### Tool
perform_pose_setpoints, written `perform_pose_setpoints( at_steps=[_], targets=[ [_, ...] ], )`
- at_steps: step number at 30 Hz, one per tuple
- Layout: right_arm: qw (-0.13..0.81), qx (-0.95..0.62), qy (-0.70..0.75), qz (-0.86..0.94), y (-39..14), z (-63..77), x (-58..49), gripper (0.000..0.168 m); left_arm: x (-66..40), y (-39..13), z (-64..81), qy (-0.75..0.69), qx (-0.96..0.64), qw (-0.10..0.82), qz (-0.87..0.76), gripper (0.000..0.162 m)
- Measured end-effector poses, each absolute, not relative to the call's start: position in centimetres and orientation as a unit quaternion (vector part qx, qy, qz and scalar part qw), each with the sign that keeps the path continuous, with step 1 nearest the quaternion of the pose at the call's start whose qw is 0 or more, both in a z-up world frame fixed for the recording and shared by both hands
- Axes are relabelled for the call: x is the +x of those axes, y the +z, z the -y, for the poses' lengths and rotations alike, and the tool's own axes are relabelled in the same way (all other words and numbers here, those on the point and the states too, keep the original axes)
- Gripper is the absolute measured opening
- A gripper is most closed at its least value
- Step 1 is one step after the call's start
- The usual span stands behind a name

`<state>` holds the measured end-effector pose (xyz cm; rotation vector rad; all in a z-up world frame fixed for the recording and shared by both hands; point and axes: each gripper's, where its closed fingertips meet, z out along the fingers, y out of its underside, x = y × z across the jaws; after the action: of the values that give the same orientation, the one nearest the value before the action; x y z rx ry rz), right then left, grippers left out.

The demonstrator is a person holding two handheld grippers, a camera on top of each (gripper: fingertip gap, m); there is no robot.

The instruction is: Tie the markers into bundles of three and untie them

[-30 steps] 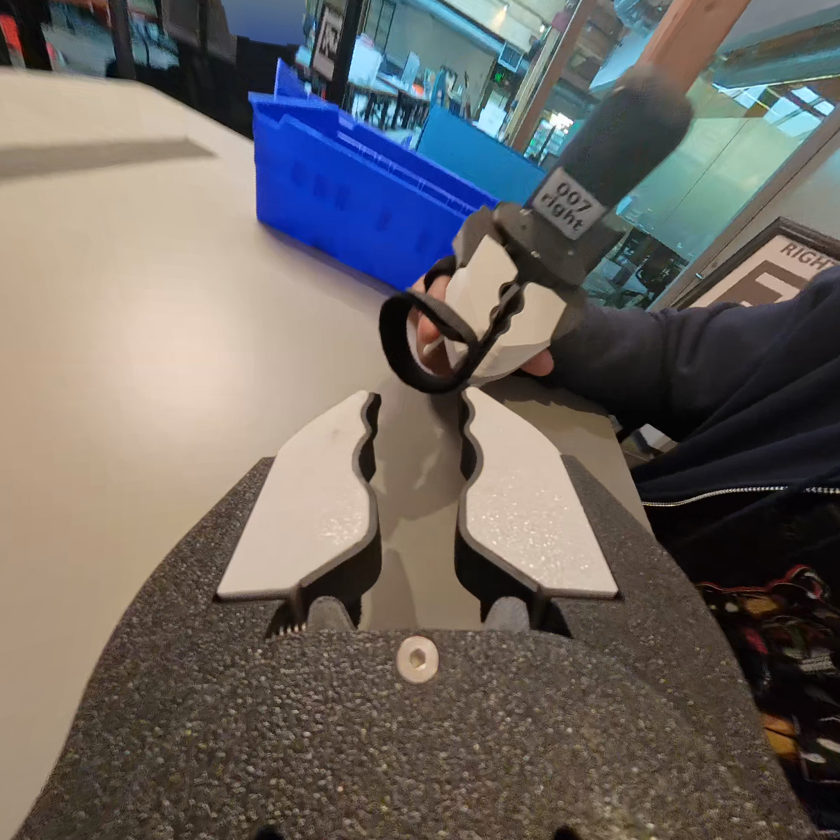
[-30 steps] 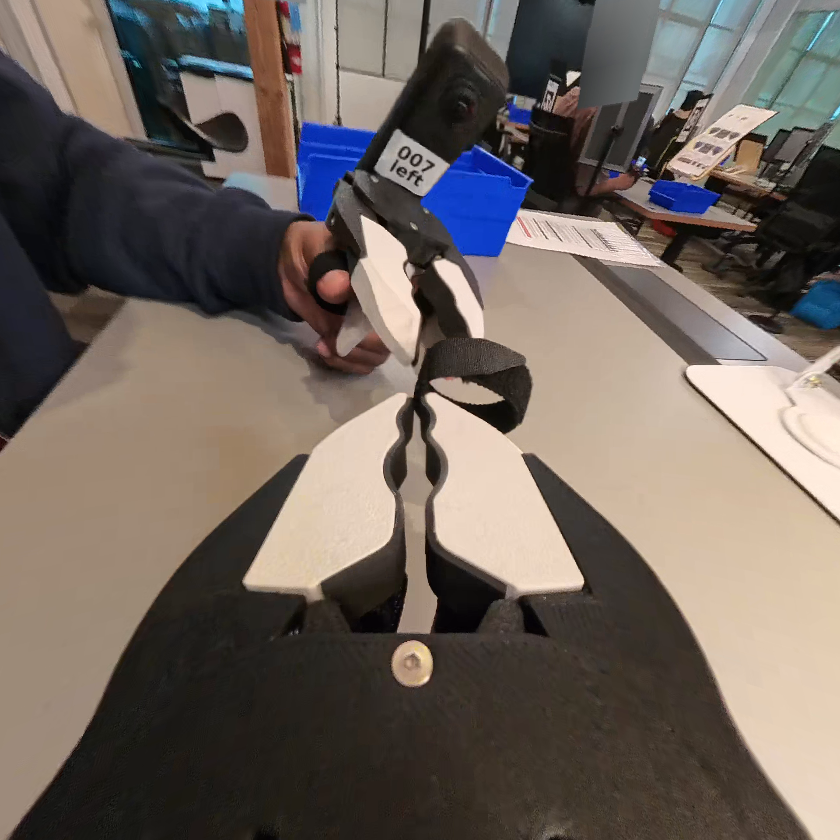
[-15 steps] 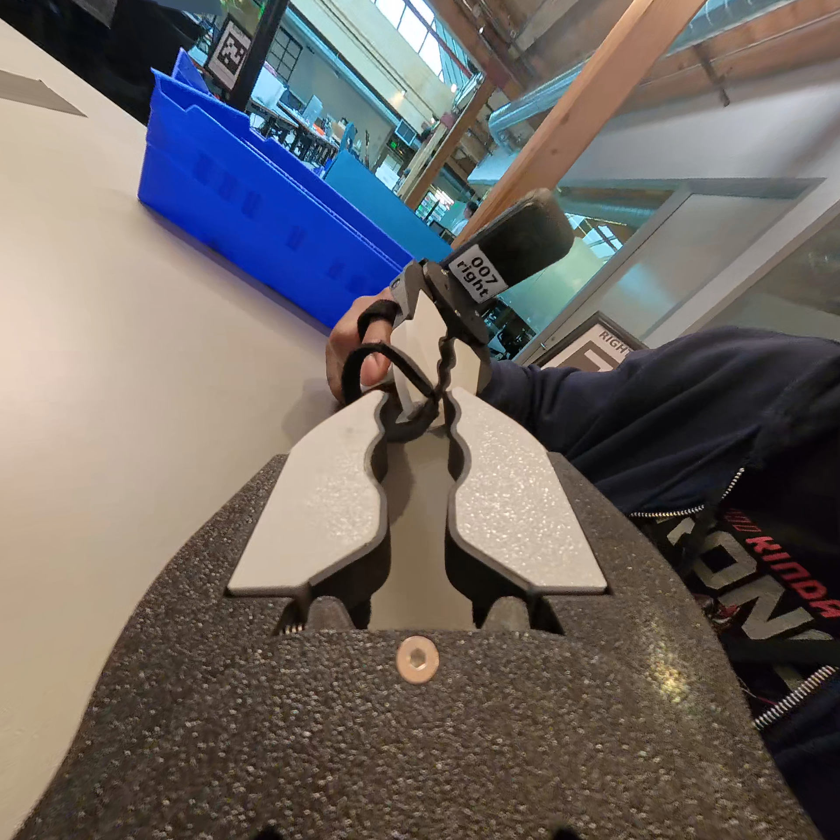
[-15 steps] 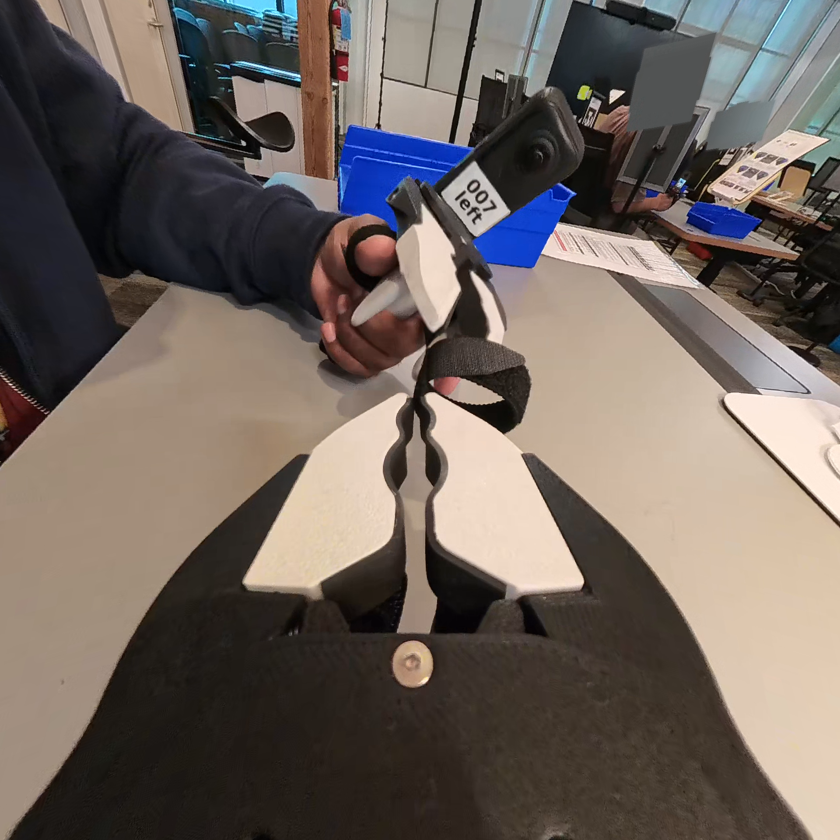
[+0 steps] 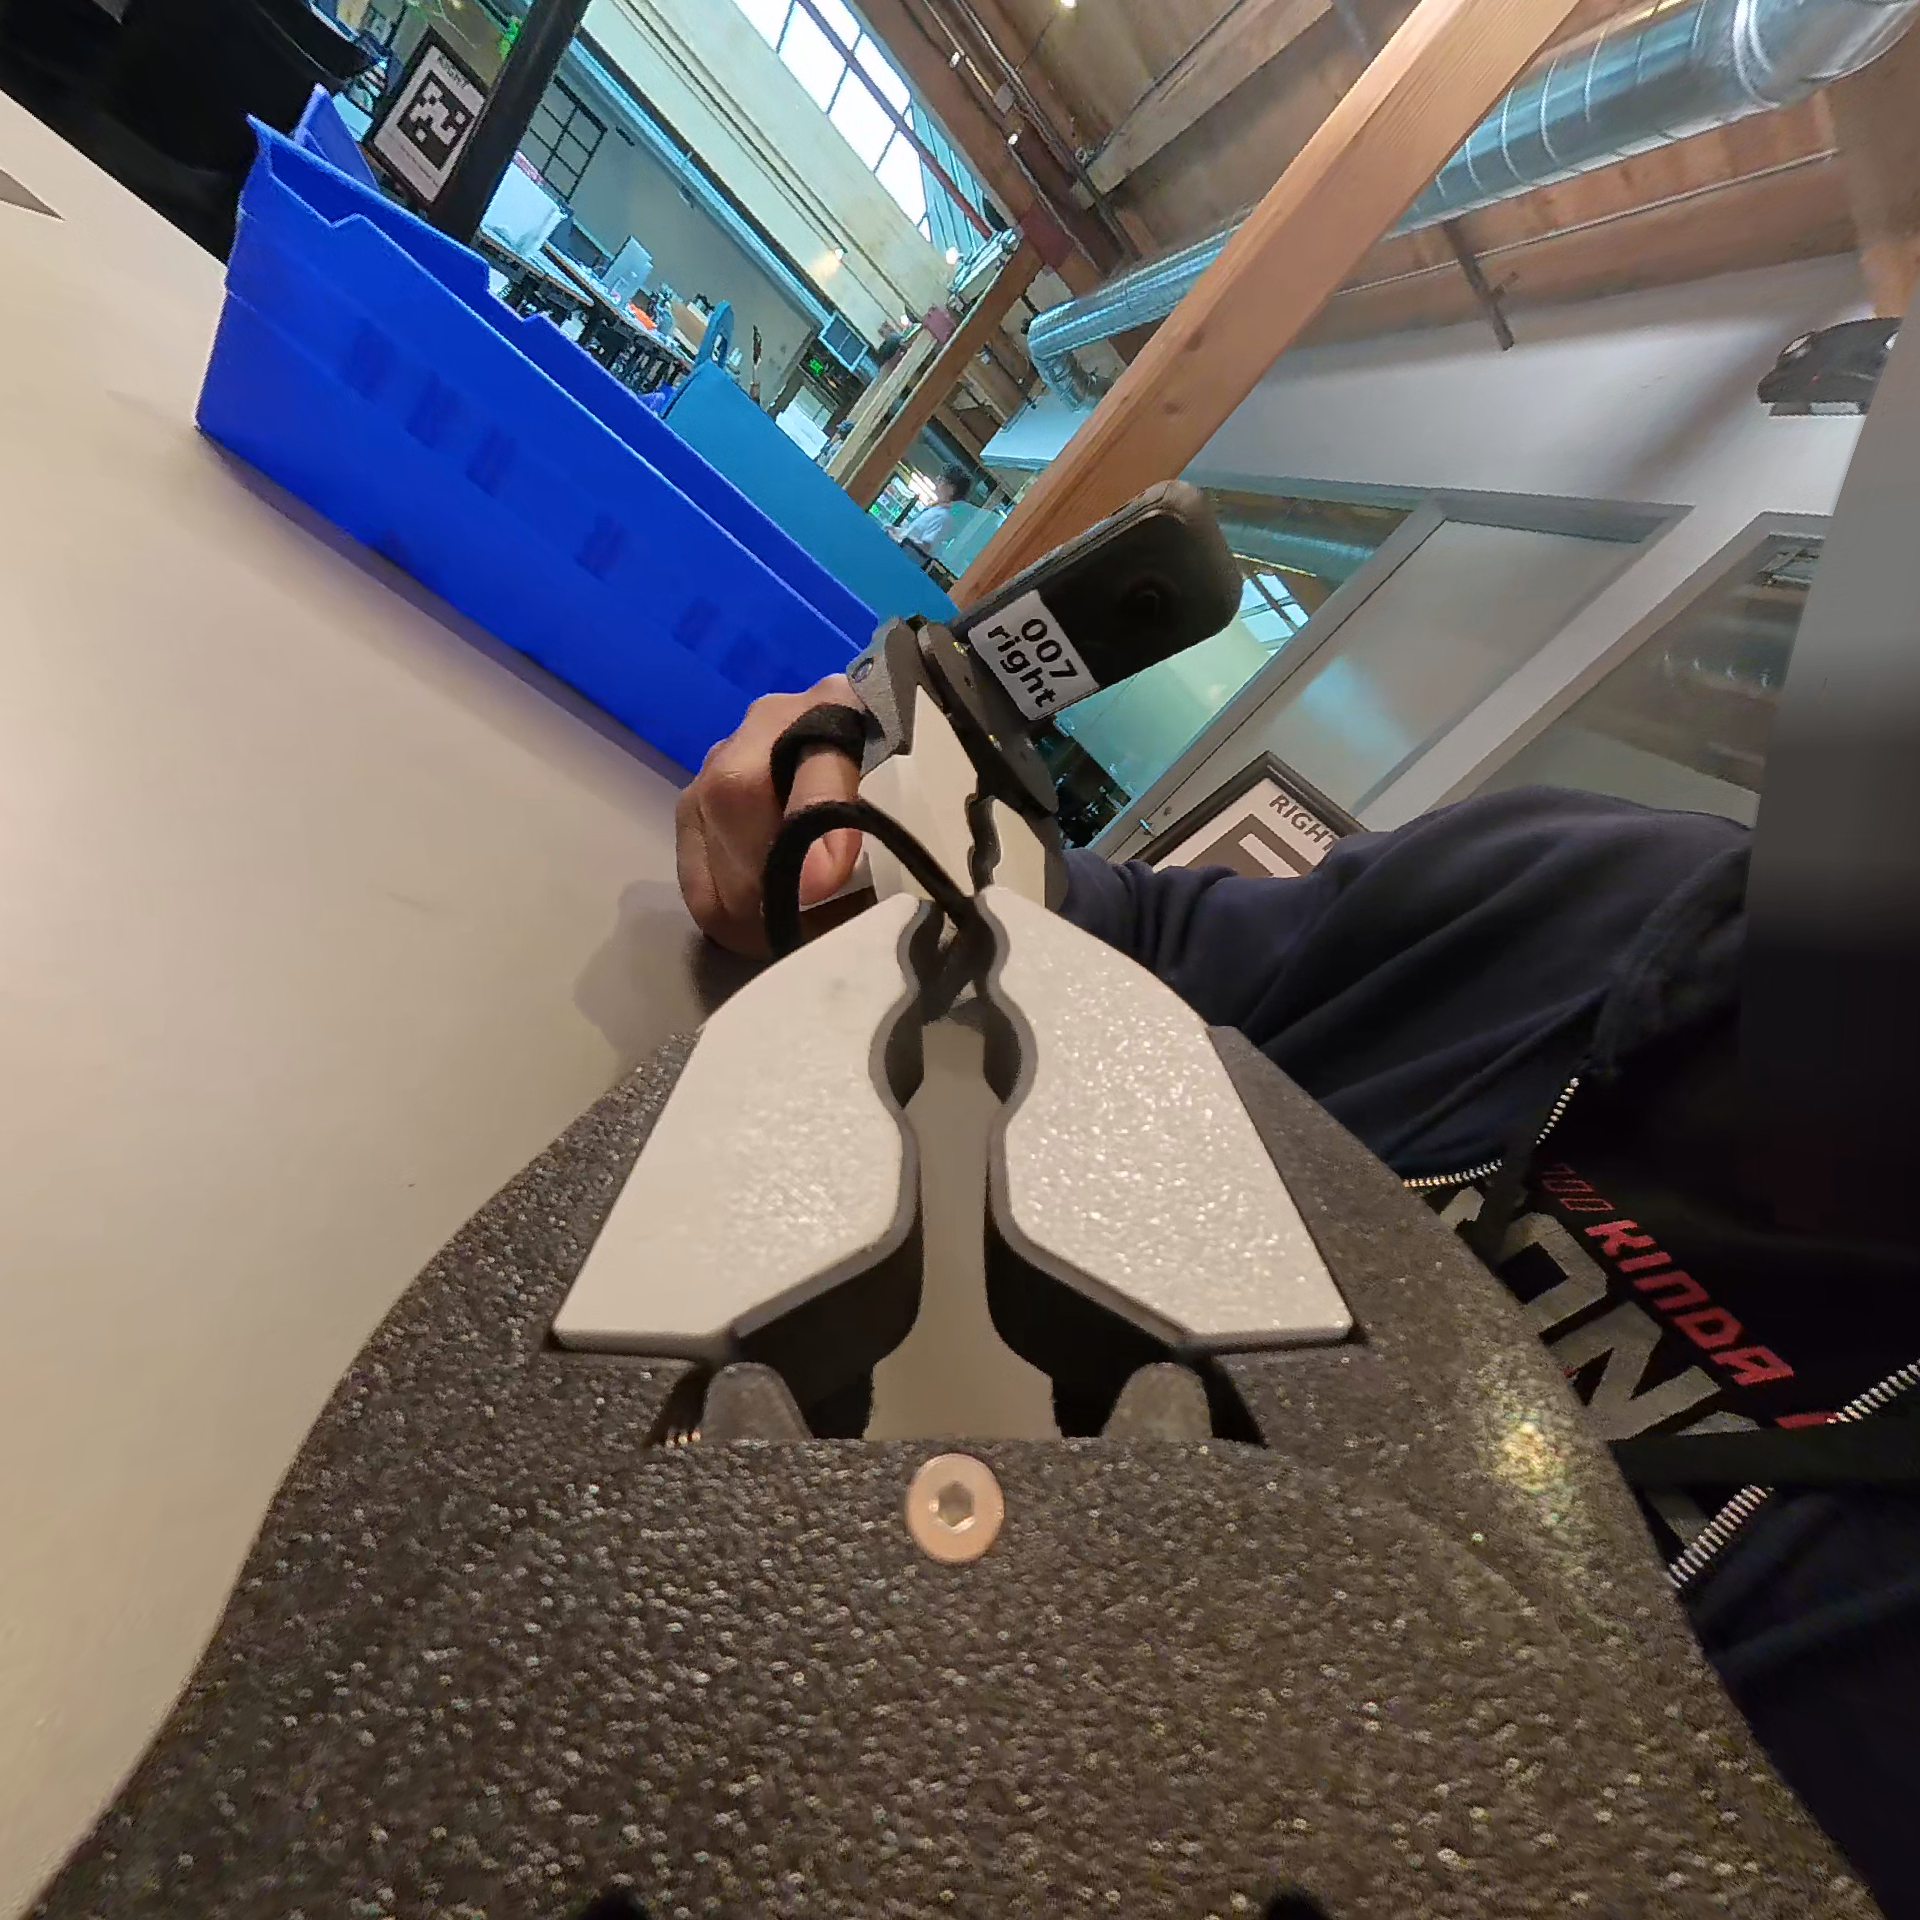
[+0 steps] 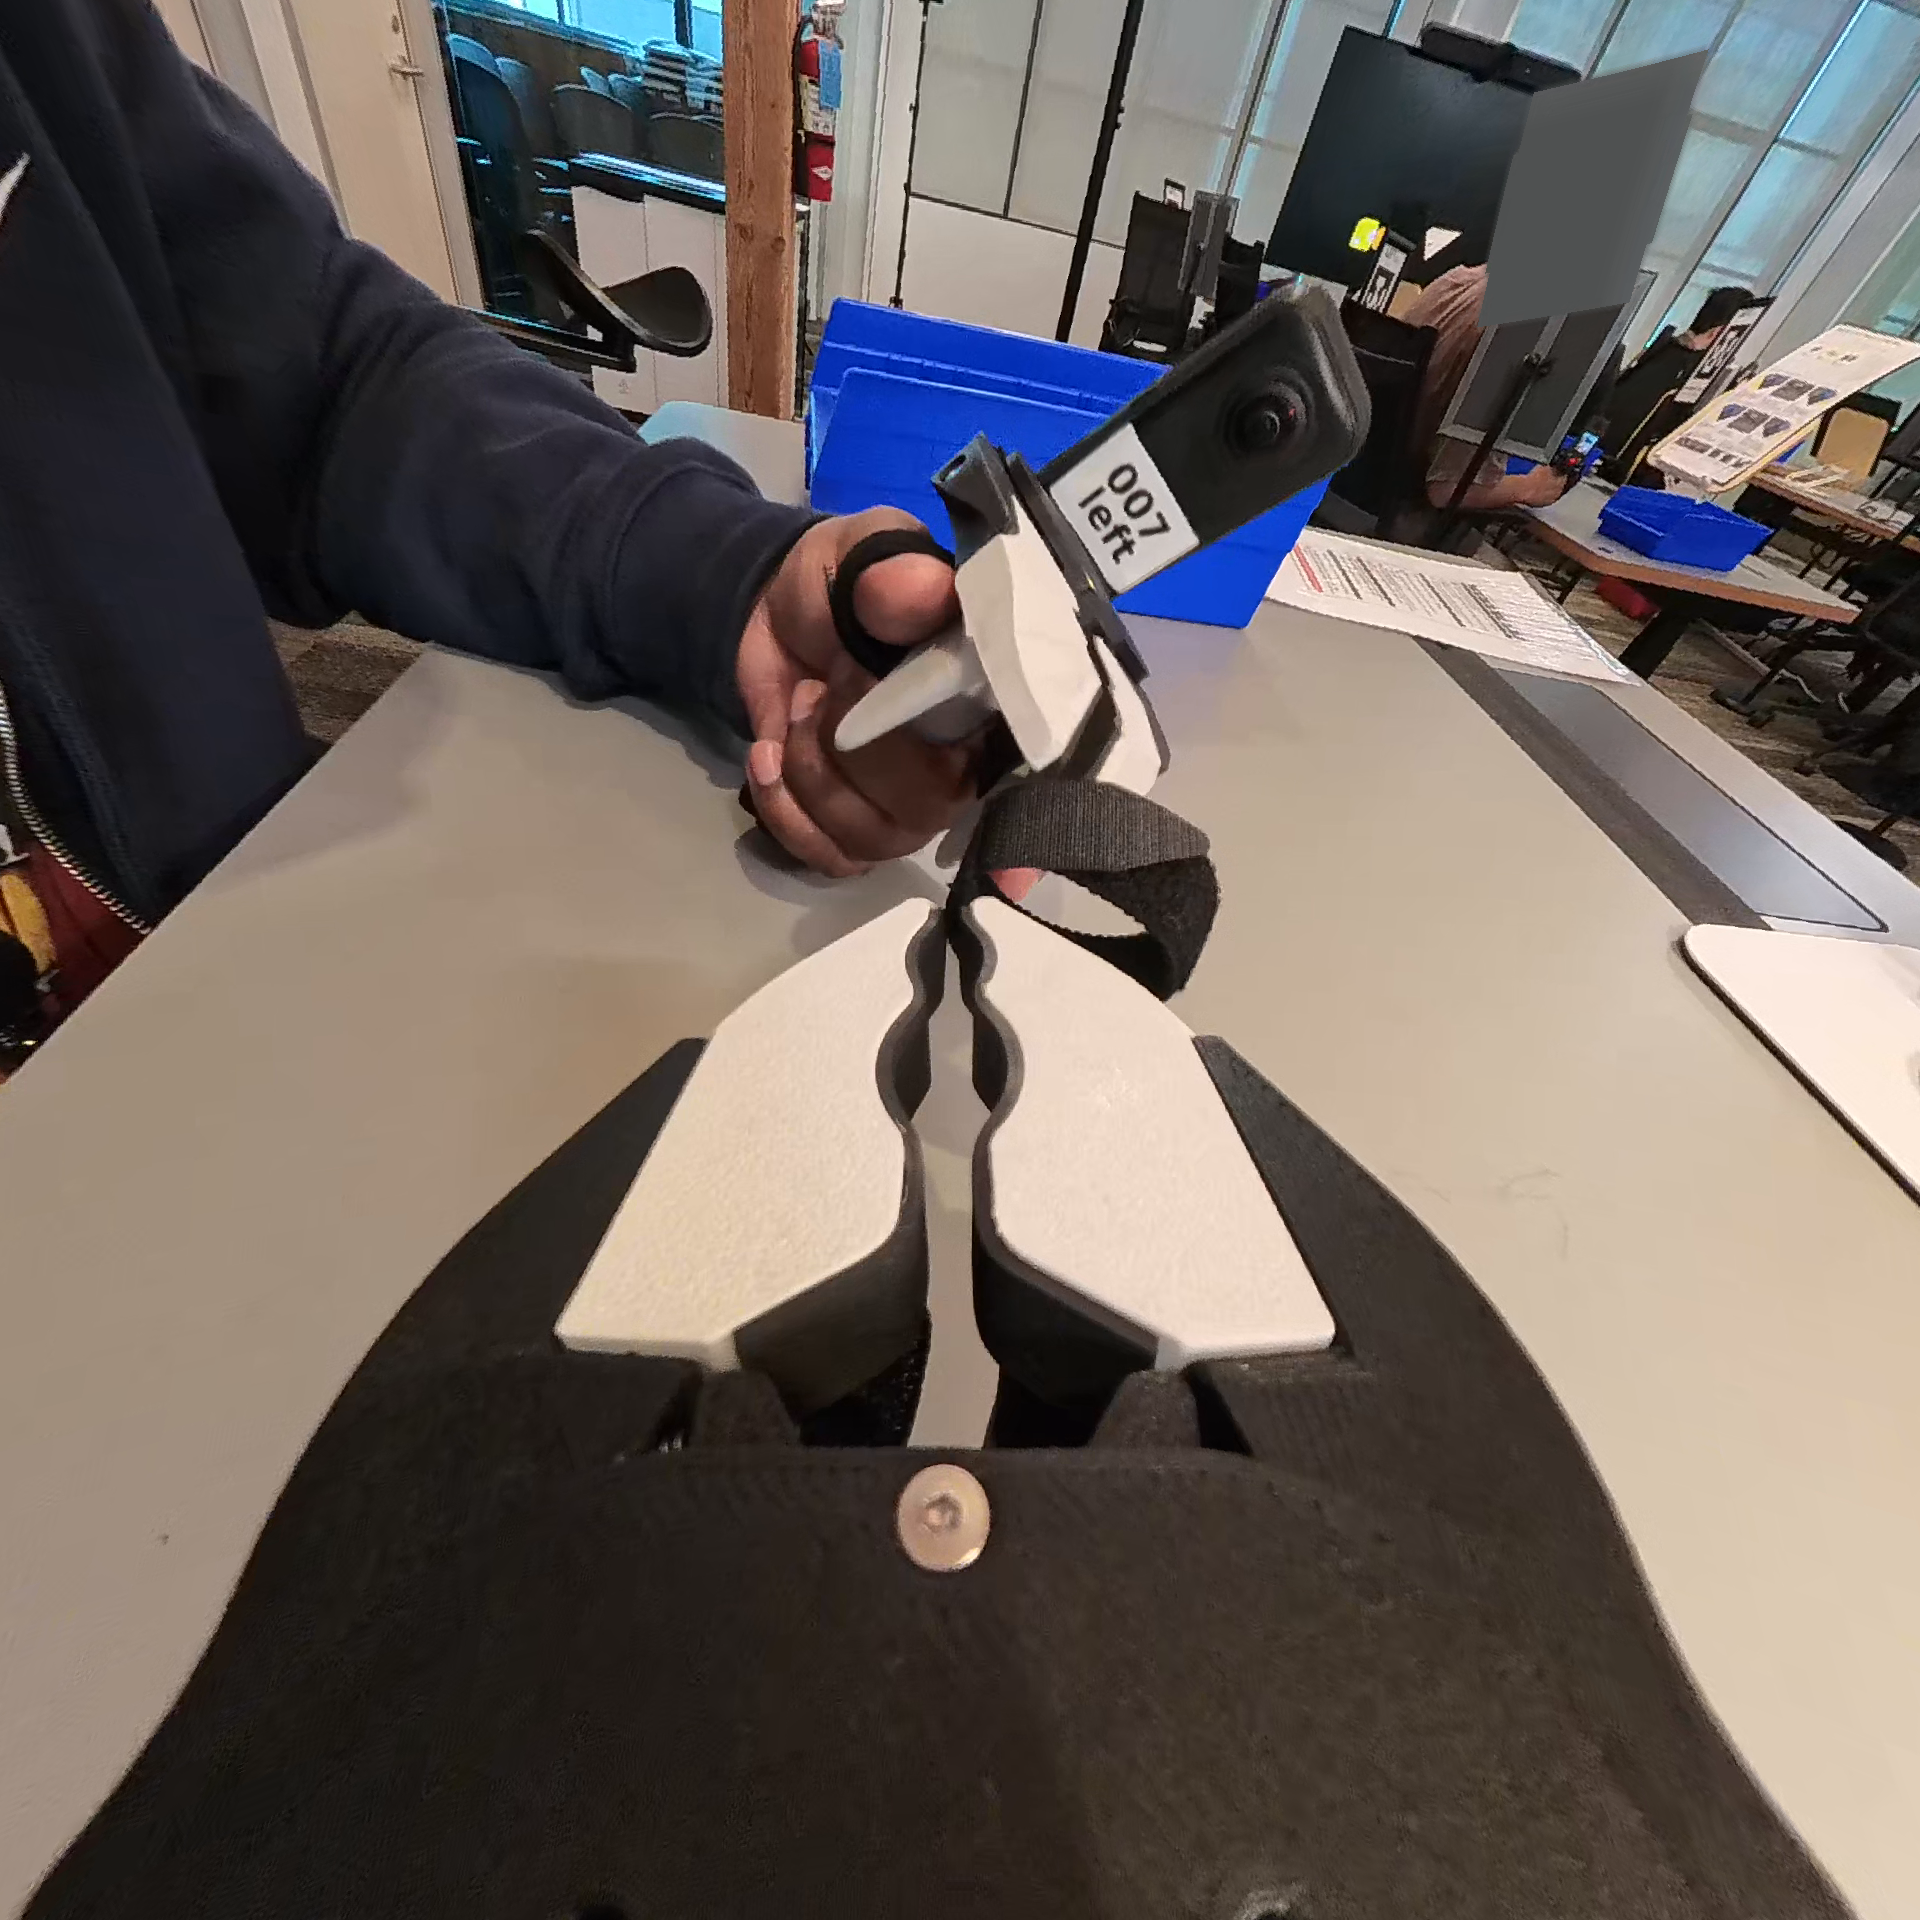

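Note:
A black strap point(image 6: 1101, 836) curls in a loop between my two grippers, above the grey table point(image 6: 416, 935). My right gripper point(image 6: 951, 920) is shut on one end of it at the fingertips. My left gripper point(image 5: 951, 920) is shut on the strap point(image 5: 779, 883) close to the same spot, tip to tip with the right gripper point(image 5: 982, 873). In the right wrist view the left gripper point(image 6: 1081, 774) comes down onto the strap from above. No markers are in view.
A blue bin point(image 5: 468, 499) stands on the table behind the grippers; it also shows in the right wrist view point(image 6: 935, 416). A printed sheet point(image 6: 1455, 603) and a white board point(image 6: 1818, 1029) lie to the right. The person's dark sleeves reach in from the side. Only a small space, under 4 cm, lies between the two pairs of fingers.
My left gripper moved in toward the right one and closed from open onto the strap. The right gripper kept its hold; both grippers tilted lower.

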<state>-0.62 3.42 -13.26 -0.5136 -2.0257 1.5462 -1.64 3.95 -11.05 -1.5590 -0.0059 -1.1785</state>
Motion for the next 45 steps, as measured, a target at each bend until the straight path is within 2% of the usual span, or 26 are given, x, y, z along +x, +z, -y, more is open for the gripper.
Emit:
perform_pose_setpoints(
  at_steps=[7, 16, 32, 40, 45],
  targets=[
    [0.268, -0.188, 0.571, 0.753, -13.3, -3.4, -0.6, 0.001, -1.6, -10.9, -3.9, -0.514, -0.652, 0.557, 0.008, 0.005],
    [0.269, -0.186, 0.568, 0.756, -13.5, -3.3, -0.6, 0.001, -1.4, -10.9, -3.9, -0.539, -0.642, 0.544, 0.017, 0.012],
    [0.271, -0.176, 0.558, 0.764, -13.8, -3.0, -0.4, 0.001, -1.3, -11.2, -3.9, -0.531, -0.648, 0.545, 0.017, 0.001],
    [0.318, -0.198, 0.542, 0.752, -12.8, -5.1, -1.2, 0.009, -3.6, -11.3, -4.7, -0.277, -0.721, 0.635, -0.036, 0.0],
    [0.367, -0.216, 0.528, 0.735, -12.0, -6.0, -2.2, 0.024, -3.0, -12.3, -4.7, -0.11, -0.763, 0.622, -0.138, 0.0]
  ],
)
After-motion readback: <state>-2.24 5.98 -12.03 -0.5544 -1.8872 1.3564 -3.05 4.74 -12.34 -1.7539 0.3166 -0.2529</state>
